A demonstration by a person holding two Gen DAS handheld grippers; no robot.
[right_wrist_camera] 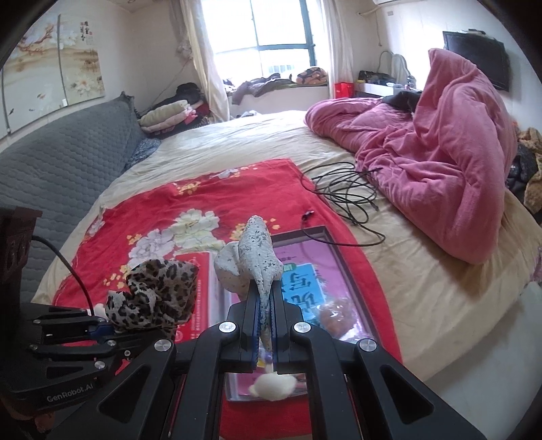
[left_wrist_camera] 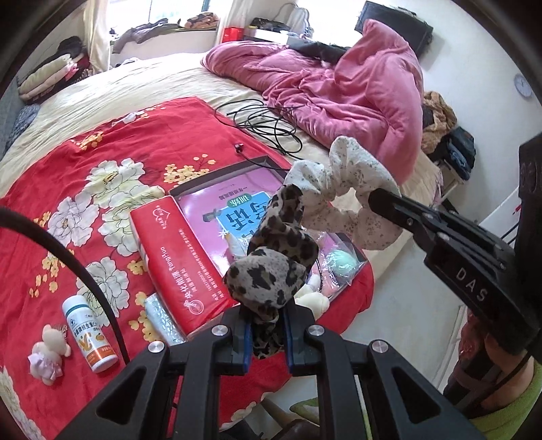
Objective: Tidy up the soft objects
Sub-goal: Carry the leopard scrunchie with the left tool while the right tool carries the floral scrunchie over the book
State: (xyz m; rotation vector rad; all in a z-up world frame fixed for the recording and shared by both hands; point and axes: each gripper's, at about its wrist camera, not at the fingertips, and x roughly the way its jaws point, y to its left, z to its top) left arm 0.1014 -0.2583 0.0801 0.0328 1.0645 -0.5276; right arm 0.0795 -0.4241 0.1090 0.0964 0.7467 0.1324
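Gripping a leopard scrunchie [left_wrist_camera: 271, 267], the left gripper [left_wrist_camera: 266, 333] is clamped on it; the right gripper [right_wrist_camera: 266, 314] pinches a floral scrunchie [right_wrist_camera: 257, 257] just beside it. Both hang lifted above a shallow box [left_wrist_camera: 216, 179] ahead. Neither is placed yet, and a small bear [left_wrist_camera: 47, 352] lies off to the left, so sorting looks midway.

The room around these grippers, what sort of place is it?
A lived-in bedroom, most likely: a wide bed with a rumpled pink quilt, a curtained window, and folded clothes stacked beside the bed.
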